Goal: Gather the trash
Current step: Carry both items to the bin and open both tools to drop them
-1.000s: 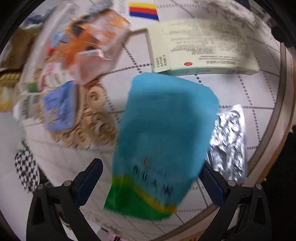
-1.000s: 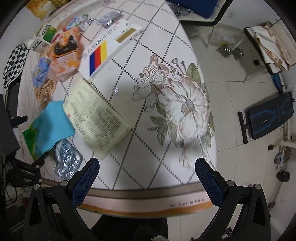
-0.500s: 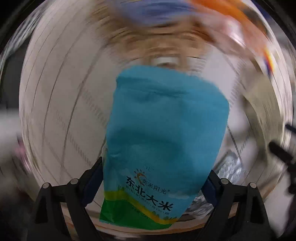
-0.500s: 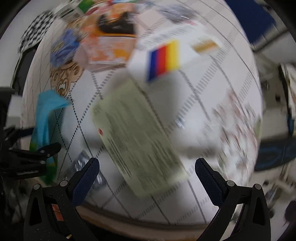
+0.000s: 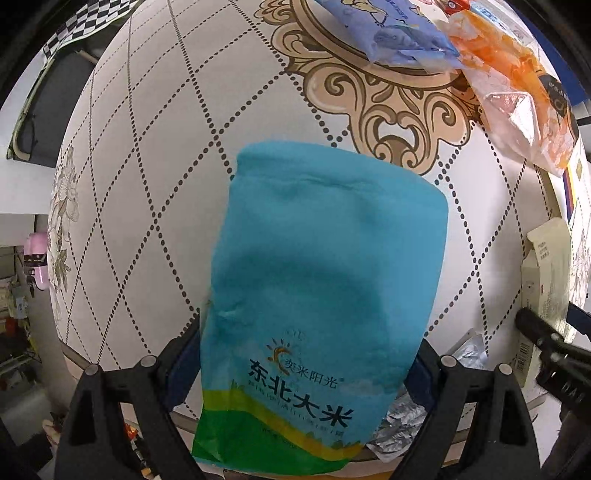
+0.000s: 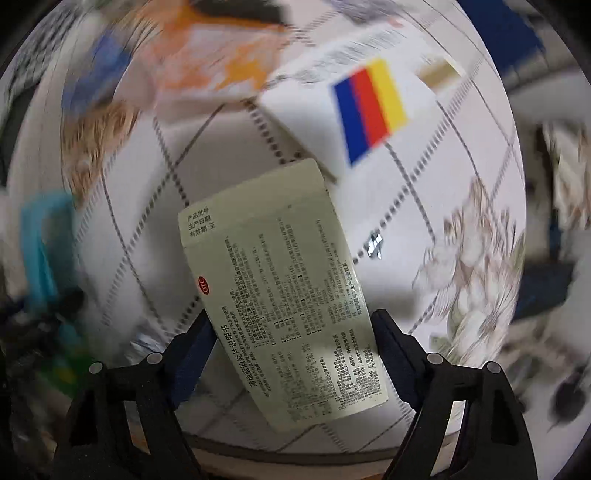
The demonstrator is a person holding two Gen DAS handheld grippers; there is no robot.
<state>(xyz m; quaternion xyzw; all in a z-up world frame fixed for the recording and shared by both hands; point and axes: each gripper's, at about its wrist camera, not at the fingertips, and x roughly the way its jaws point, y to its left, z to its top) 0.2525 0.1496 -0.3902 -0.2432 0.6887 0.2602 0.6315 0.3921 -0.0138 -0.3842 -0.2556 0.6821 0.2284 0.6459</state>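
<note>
Left claw (image 5: 306, 369) first: both fingers pressed against the lower sides of the blue rice bag (image 5: 325, 266), so it is clamped on the bag, holding it by the printed bottom end. My read is that the low grip lets the limp upper part hang forward, off the bench (image 5: 147, 184), where it cannot snag other litter. Bag looks empty and soft; I expect it to fold easily.

Right claw (image 6: 291, 354): narrowed onto the pale green leaflet (image 6: 280, 295), fingers at both long edges near its lower half. Sheet appears lifted and tilted above the bench, though background blur makes the gap uncertain. Edge grip suits thin paper, since it lies too flat to pinch from above.

Just behind the rice bag, at the bench edge: crumpled foil blister pack (image 5: 399, 424), still down. Right claw and leaflet show at the far right of the left view.

Further out: white box with blue-red-yellow stripes (image 6: 369, 110), touching or just beside the leaflet's far corner; cannot tell which.

Farthest: orange wrapper (image 5: 517, 92) overlapping a blue packet (image 5: 388, 33) on the ornate centre pattern. Judgement: two pieces in hand, at least four left to gather.
</note>
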